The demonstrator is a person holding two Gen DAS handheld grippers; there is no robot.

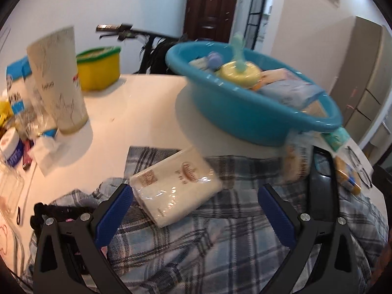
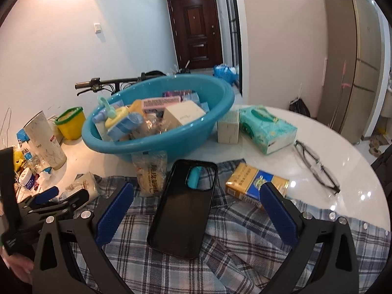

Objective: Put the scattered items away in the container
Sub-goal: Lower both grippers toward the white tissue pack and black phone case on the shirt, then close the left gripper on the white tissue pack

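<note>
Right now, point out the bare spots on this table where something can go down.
Bare white top lies between the yellow tub, tall cup and blue basin, and right of the glasses. The far-left clutter and plaid cloth are crowded.

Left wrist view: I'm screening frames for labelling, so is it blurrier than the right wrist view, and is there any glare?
Left wrist view: motion-smeared, basin and tissue pack soft, film on the pack glinting. Right wrist view: sharp, phone case crisp, bright lamp spots on the glossy table. Both bend straight lines at the edges.
</note>
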